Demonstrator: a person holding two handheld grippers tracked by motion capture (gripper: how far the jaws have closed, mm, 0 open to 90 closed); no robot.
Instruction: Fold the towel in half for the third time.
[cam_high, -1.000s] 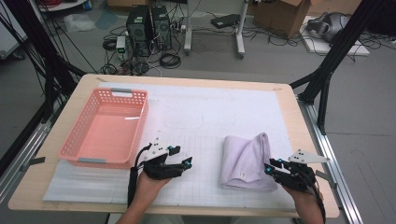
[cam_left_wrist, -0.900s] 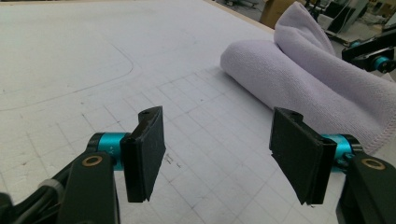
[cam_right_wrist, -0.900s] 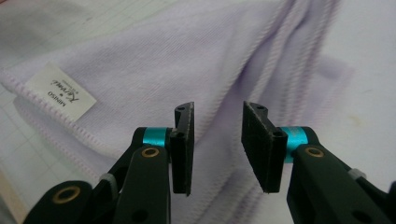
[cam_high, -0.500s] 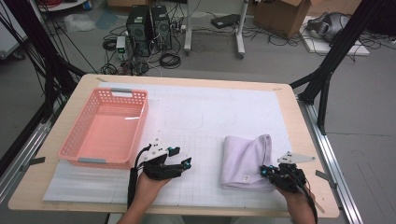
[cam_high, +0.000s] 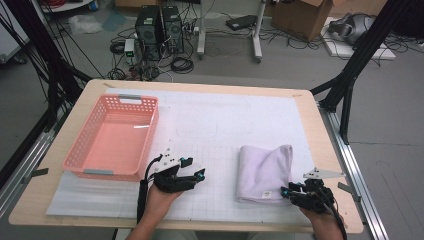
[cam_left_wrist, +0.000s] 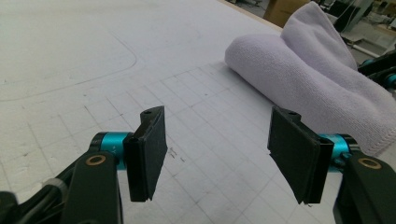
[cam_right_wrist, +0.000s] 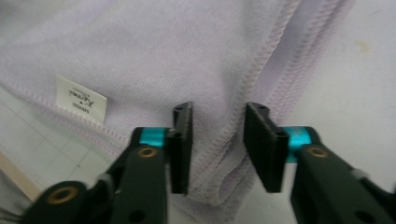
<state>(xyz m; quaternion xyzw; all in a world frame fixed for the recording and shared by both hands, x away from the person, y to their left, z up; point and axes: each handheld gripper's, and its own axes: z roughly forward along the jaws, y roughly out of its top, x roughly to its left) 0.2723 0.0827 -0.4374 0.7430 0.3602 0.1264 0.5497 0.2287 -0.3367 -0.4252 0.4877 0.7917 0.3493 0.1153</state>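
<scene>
A folded lilac towel (cam_high: 265, 172) lies on the white mat at the right. My right gripper (cam_high: 287, 191) sits at its near right corner. In the right gripper view the towel (cam_right_wrist: 140, 51) shows a white label, and its stitched hem runs between the jaws of my right gripper (cam_right_wrist: 217, 144). These jaws have just been opening, and the pads stand apart from the cloth. My left gripper (cam_high: 194, 168) rests on the mat left of the towel, open and empty. In the left gripper view it (cam_left_wrist: 219, 149) points toward the towel (cam_left_wrist: 299, 79).
A pink plastic basket (cam_high: 148, 142) stands empty on the left of the wooden table (cam_high: 312, 130). A white gridded mat (cam_high: 225, 120) covers most of the tabletop. Black frame legs rise at both sides, and computers and cables lie on the floor beyond.
My right gripper has edged left onto the towel's near right corner. The left gripper has kept still.
</scene>
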